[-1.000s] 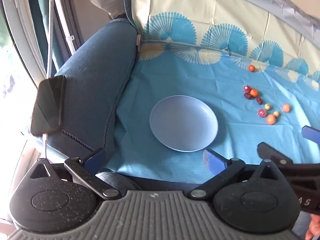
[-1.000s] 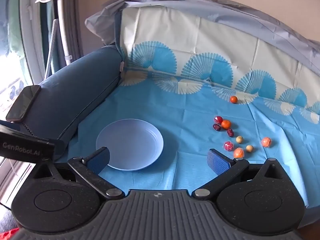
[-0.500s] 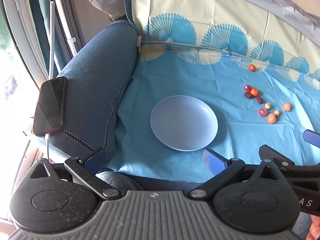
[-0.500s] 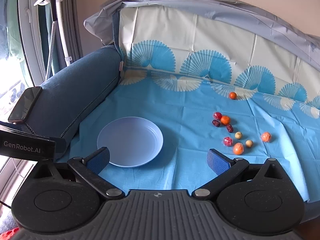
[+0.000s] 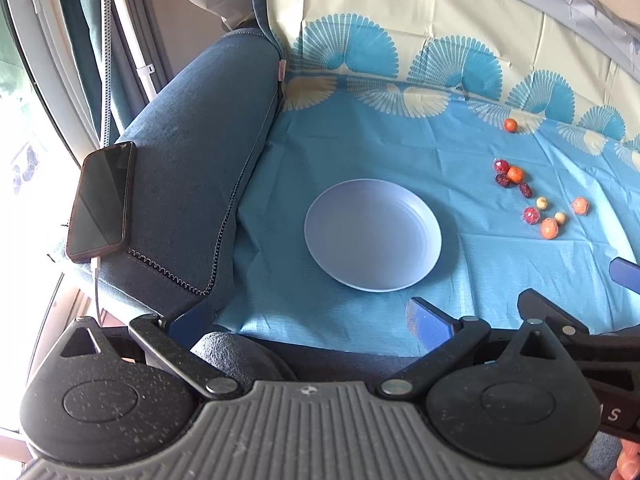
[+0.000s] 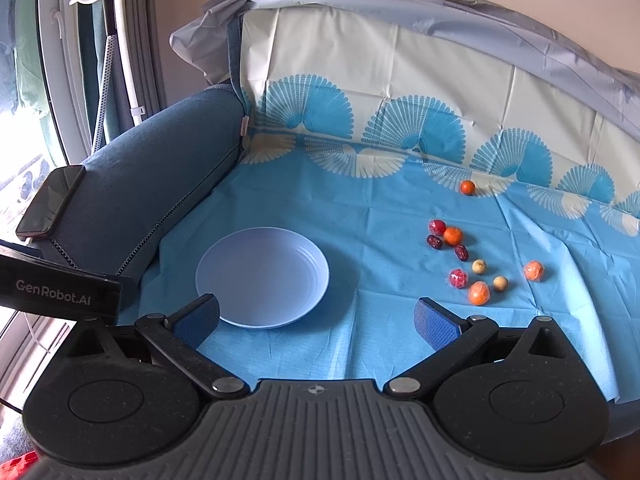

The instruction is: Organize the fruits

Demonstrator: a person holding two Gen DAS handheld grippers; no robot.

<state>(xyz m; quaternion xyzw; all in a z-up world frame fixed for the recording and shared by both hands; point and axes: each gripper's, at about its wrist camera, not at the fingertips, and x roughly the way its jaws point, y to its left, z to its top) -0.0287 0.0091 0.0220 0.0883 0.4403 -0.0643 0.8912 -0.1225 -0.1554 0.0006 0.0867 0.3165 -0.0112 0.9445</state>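
An empty pale blue plate (image 5: 373, 235) (image 6: 262, 276) lies on a blue patterned cloth (image 6: 360, 220) spread over a sofa seat. Right of it sit several small fruits: an orange one (image 6: 479, 293), a red wrapped one (image 6: 458, 278), dark dates (image 6: 434, 241), pale round ones (image 6: 479, 267) and a lone orange one (image 6: 467, 187) farther back. The same cluster (image 5: 532, 196) shows in the left wrist view. My left gripper (image 5: 308, 320) is open and holds nothing, near the seat's front edge. My right gripper (image 6: 316, 318) is open too, with nothing in it, just in front of the plate.
A dark phone (image 5: 102, 200) (image 6: 50, 202) with a cable lies on the blue sofa armrest (image 5: 192, 168) at the left. The cloth climbs the backrest behind. A window and curtain stand at far left. The right gripper's body (image 5: 580, 332) shows at the left view's right edge.
Both views have risen and pulled back slightly; the plate and fruits have not moved. Both grippers stay open.
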